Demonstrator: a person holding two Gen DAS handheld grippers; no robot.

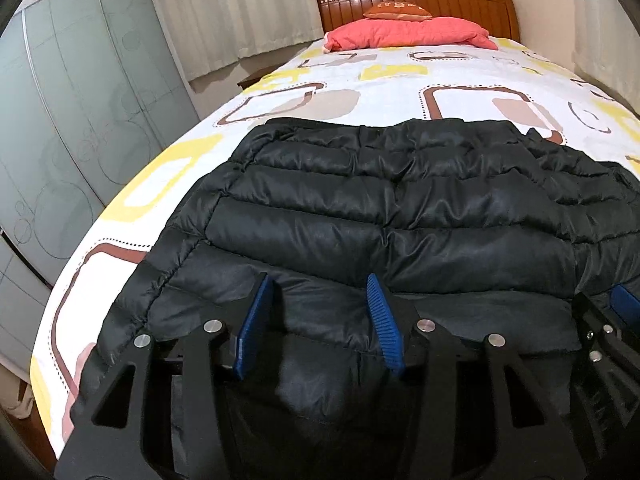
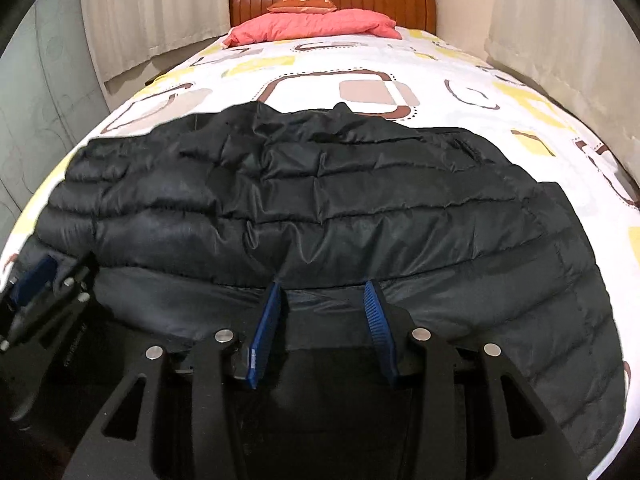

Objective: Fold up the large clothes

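A black quilted puffer jacket (image 1: 400,208) (image 2: 320,200) lies spread across the near end of the bed. Its near edge is doubled over, with smooth lining showing along the fold. My left gripper (image 1: 318,284) sits at this near edge towards the jacket's left side, blue pads closed on a thick hump of jacket fabric. My right gripper (image 2: 323,288) grips the same edge further right, with fabric bunched between its pads. Each gripper shows at the rim of the other's view: the right gripper (image 1: 616,312) and the left gripper (image 2: 36,280).
The bed (image 1: 380,80) has a white cover with yellow and brown shapes. A pink pillow (image 1: 408,32) and an orange cushion (image 1: 396,10) lie by the wooden headboard (image 2: 400,0). Frosted wardrobe doors (image 1: 80,100) stand to the left, curtains (image 2: 560,40) to the right.
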